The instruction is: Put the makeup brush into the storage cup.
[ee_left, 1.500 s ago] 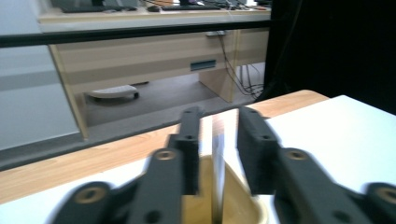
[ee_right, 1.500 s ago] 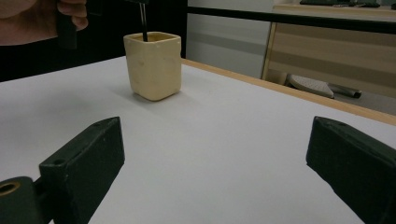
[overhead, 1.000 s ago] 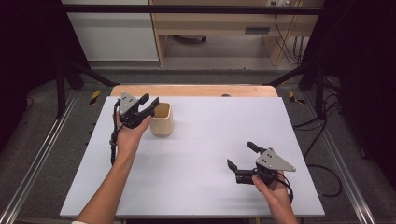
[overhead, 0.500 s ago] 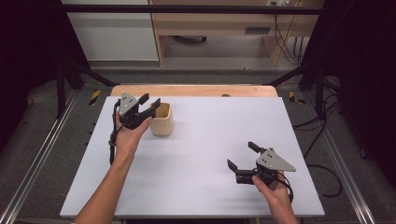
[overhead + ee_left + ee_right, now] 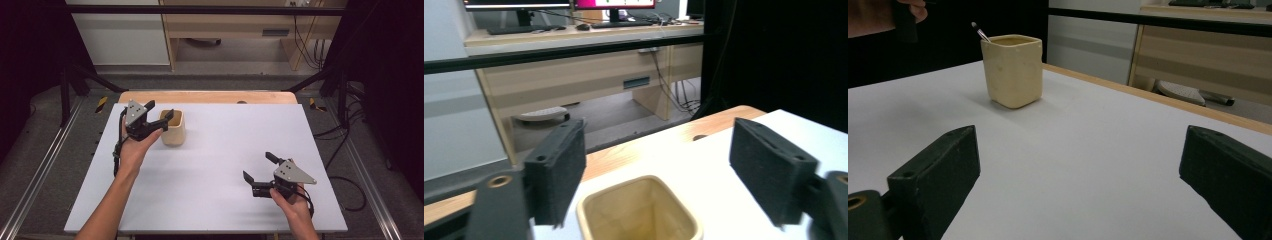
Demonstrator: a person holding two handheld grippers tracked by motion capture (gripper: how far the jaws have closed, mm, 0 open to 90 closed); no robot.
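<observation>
A cream square cup stands upright at the back left of the white table top. My left gripper hovers open just left of the cup and above its rim, holding nothing. In the left gripper view the cup's open mouth lies below and between the spread jaws. My right gripper stands open and empty low over the front right of the table, pointing toward the cup. A thin dark stick with a pale tip shows at the cup's rim; I cannot tell what it belongs to.
A bare wooden strip runs along the table's far edge. Beyond it stands a wooden desk with cables on the floor. Metal rails flank the table on both sides.
</observation>
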